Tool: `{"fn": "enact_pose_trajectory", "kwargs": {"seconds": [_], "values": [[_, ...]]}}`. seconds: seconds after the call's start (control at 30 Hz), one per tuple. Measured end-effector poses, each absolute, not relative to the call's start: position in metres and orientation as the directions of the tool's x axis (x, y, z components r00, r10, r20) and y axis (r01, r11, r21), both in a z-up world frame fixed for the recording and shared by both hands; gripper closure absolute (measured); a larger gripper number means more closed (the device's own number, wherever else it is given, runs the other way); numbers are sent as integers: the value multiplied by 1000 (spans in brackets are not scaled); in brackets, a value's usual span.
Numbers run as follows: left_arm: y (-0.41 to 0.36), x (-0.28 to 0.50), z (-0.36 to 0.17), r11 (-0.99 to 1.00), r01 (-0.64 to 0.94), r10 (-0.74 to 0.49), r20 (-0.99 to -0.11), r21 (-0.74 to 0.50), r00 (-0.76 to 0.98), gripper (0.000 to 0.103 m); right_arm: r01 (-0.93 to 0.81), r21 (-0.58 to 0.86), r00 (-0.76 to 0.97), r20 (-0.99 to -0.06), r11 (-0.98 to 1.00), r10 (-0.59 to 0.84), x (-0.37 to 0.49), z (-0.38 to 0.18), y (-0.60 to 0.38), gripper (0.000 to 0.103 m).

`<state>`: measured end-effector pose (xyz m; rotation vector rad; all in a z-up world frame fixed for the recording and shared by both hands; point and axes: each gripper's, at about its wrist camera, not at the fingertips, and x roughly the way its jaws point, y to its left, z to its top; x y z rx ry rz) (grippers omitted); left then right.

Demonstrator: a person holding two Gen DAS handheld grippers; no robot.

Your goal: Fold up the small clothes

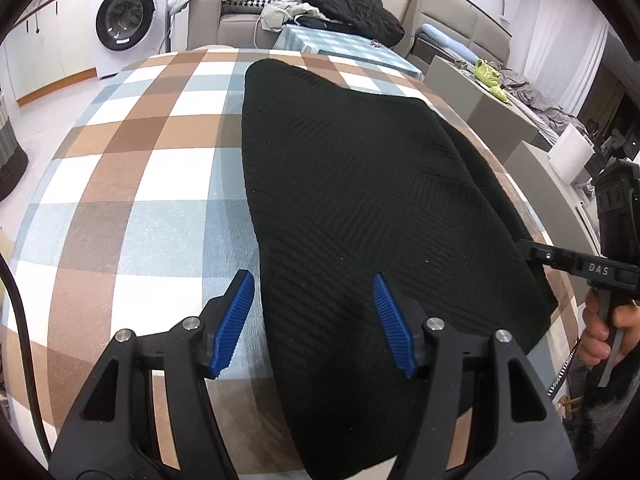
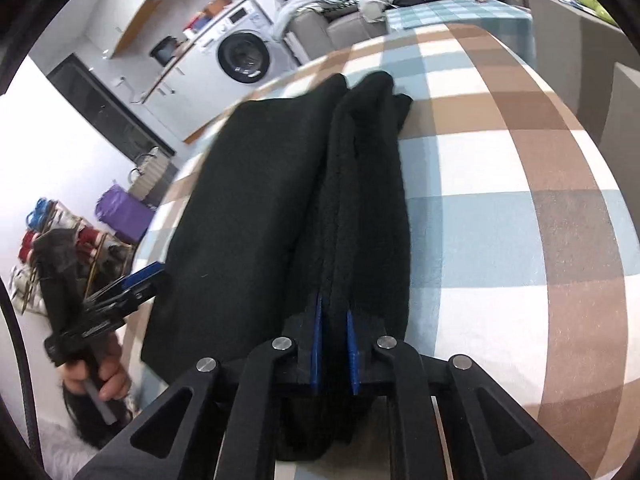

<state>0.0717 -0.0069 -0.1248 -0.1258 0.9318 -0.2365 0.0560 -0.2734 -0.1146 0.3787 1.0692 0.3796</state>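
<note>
A black ribbed knit garment (image 1: 360, 200) lies on the checked tablecloth (image 1: 132, 184). My left gripper (image 1: 314, 304) is open just above the garment's near left edge, one blue pad over the cloth and one over the tablecloth. My right gripper (image 2: 334, 324) is shut on a bunched edge of the black garment (image 2: 248, 208), lifting a fold of it. The right gripper also shows in the left wrist view (image 1: 576, 268) at the garment's right edge. The left gripper shows in the right wrist view (image 2: 136, 284) beside the garment's left side.
A washing machine (image 1: 128, 20) stands at the back left. A sofa with a dark coat and clothes (image 1: 348, 4) sits behind the table. Grey boxes (image 1: 480, 96) are at the right. A purple bag and baskets (image 2: 120, 212) stand on the floor.
</note>
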Motion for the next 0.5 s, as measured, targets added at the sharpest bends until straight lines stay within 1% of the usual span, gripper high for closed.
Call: {"fn": "enact_pose_trajectory", "kwargs": {"seconds": [0.1, 0.2, 0.3, 0.4, 0.5], "values": [[-8, 68, -123, 966, 152, -258, -775, -209, 577, 44, -124, 486, 430, -760, 865, 488, 44, -114, -277, 90], [-11, 66, -119, 963, 166, -268, -765, -210, 586, 44, -110, 458, 421, -783, 882, 458, 44, -122, -274, 90], [-19, 64, -113, 955, 195, -295, -752, -222, 589, 44, -111, 425, 438, -791, 898, 428, 43, -118, -268, 90], [-34, 63, -107, 943, 238, -331, -741, -234, 585, 44, -117, 375, 438, -811, 920, 387, 37, -118, -263, 93], [-55, 61, -103, 927, 296, -366, -736, -231, 570, 44, -108, 385, 435, -811, 917, 391, 26, -120, -265, 95]]}}
